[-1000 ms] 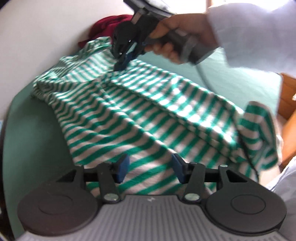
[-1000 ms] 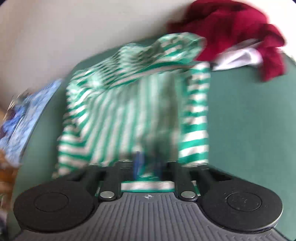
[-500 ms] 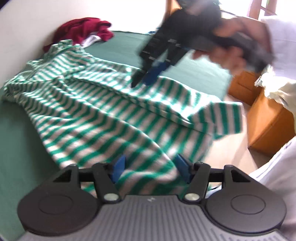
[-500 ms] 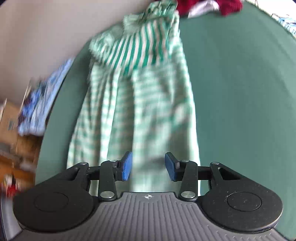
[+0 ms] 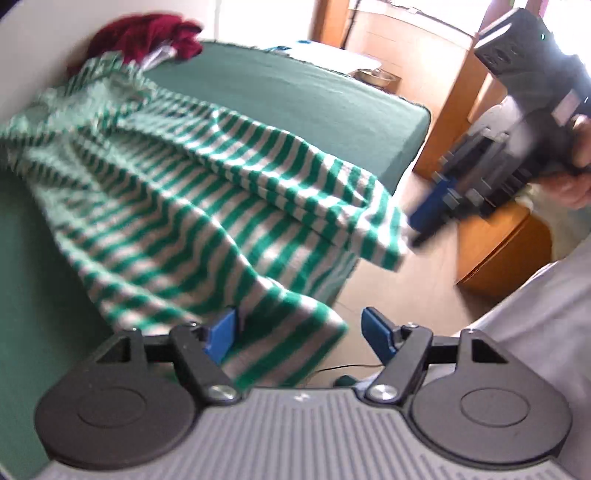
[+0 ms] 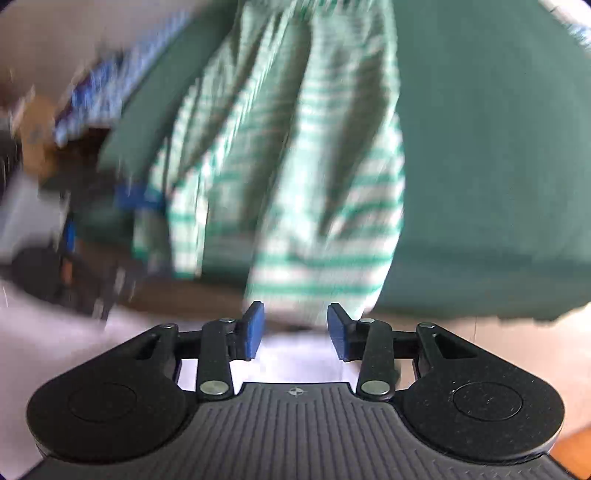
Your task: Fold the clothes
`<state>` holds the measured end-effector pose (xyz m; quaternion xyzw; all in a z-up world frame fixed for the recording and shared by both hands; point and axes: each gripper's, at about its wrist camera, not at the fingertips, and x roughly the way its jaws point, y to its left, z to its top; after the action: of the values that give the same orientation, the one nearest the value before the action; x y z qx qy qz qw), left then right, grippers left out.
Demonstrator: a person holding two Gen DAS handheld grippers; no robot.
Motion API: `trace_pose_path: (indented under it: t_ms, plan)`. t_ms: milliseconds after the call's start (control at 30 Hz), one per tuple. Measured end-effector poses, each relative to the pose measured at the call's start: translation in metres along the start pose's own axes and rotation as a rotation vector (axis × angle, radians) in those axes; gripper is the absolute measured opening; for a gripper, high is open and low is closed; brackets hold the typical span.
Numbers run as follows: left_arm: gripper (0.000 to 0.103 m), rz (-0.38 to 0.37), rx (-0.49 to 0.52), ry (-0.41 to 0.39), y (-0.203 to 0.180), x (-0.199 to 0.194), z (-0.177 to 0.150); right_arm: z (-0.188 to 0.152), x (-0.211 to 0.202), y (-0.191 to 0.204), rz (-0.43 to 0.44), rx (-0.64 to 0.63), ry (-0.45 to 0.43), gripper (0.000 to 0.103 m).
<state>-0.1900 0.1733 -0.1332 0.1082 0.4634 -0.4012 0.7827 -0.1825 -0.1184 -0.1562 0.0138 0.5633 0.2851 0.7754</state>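
My left claw (image 5: 299, 332) is right over the near edge of the striped shirt (image 5: 192, 206). Its jaws are opening. One blue pad (image 5: 221, 334) touches the cloth at 9 o'clock; the other pad stands free at 3 o'clock, so I am not pinching the shirt.

My right claw (image 6: 293, 330) is spread partway with nothing between its jaws. The shirt's hanging end (image 6: 314, 273) sits just past its tips, at 12 o'clock. In the left view this claw (image 5: 436, 206) shows at 2 o'clock, just beside the sleeve end (image 5: 380, 236) that droops off the bed.

The shirt lies long, from my claws at 6 o'clock away toward 11 o'clock. I think the right claw is nearer the loose sleeve, so it should take that end next. The left claw is nearer the bottom edge.

The bed (image 5: 295, 96) is green and mostly bare beyond the shirt. A dark red pile of clothes (image 5: 144, 35) sits far off at 11 o'clock, by the wall. Orange wooden furniture (image 5: 495, 254) stands past the bed at 3 o'clock. The right view is blurry.
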Motion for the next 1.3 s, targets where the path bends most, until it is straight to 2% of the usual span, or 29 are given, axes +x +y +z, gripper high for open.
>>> trace_pose_path:
  t_ms: [67,100,167,233,267,300,333,367,400,433,500,533,600,700,767,833,900,967,1067,1133,1233,1300]
  plan:
    - [0.072,-0.048,-0.100,0.035,-0.001,-0.004,-0.006,0.006,0.001,-0.008,-0.009,-0.018,-0.055,0.043]
    - [0.072,-0.048,-0.147,0.041,-0.003,-0.006,-0.009,0.007,0.002,-0.012,-0.005,-0.025,-0.077,0.043]
    - [0.073,0.016,-0.176,0.034,-0.012,-0.008,-0.013,-0.005,0.002,-0.017,0.042,-0.039,-0.085,0.042]
    - [0.076,0.153,-0.169,0.015,-0.022,-0.002,-0.011,-0.024,0.010,-0.014,0.047,-0.058,-0.015,0.038]
    - [0.076,0.189,-0.179,0.014,-0.025,0.004,-0.009,-0.029,0.014,-0.014,0.042,-0.064,0.032,0.037]
    - [0.085,0.202,-0.193,0.006,-0.028,0.008,-0.007,-0.028,0.018,-0.016,0.046,-0.067,0.088,0.035]
    - [0.088,0.208,-0.198,0.007,-0.034,0.010,-0.004,-0.027,0.020,-0.018,0.058,-0.071,0.132,0.031]
    - [0.085,0.214,-0.192,0.032,-0.040,0.009,-0.001,-0.020,0.011,-0.019,0.093,-0.084,0.146,0.029]
    - [0.065,0.220,-0.185,0.056,-0.047,0.009,0.002,-0.009,-0.004,-0.020,0.129,-0.106,0.148,0.029]
    - [0.053,0.222,-0.181,0.075,-0.052,0.005,0.006,0.007,-0.023,-0.021,0.154,-0.130,0.151,0.029]
    - [0.057,0.208,-0.191,0.082,-0.055,-0.021,0.014,0.042,-0.067,-0.024,0.194,-0.137,0.150,0.033]
    - [0.055,0.229,-0.180,0.085,-0.054,-0.037,0.023,0.062,-0.090,-0.026,0.215,-0.124,0.137,0.034]
    - [0.055,0.292,-0.133,0.073,-0.044,-0.077,0.055,0.104,-0.129,-0.017,0.222,-0.110,0.113,0.034]
    - [0.055,0.388,-0.060,0.053,-0.028,-0.136,0.104,0.169,-0.179,0.011,0.190,-0.145,0.028,0.034]
    - [0.057,0.464,-0.002,0.013,-0.010,-0.173,0.152,0.206,-0.203,0.028,0.161,-0.169,-0.032,0.036]
    - [0.067,0.511,0.022,-0.023,0.019,-0.203,0.203,0.242,-0.212,0.045,0.102,-0.174,-0.101,0.039]
    - [0.068,0.580,0.048,-0.050,0.046,-0.217,0.242,0.271,-0.217,0.057,0.054,-0.189,-0.176,0.039]
    - [0.068,0.647,0.075,-0.083,0.075,-0.227,0.278,0.297,-0.215,0.070,0.006,-0.267,-0.255,0.039]
    - [0.069,0.654,0.094,-0.163,0.118,-0.213,0.313,0.340,-0.198,0.094,-0.068,-0.360,-0.349,0.041]
    - [0.069,0.644,0.096,-0.201,0.147,-0.191,0.326,0.370,-0.172,0.100,-0.085,-0.363,-0.366,0.041]
    - [0.069,0.619,0.039,-0.215,0.193,-0.134,0.334,0.410,-0.123,0.099,-0.100,-0.329,-0.381,0.049]
    - [0.068,0.627,-0.023,-0.174,0.225,-0.082,0.334,0.432,-0.080,0.089,-0.111,-0.276,-0.371,0.050]
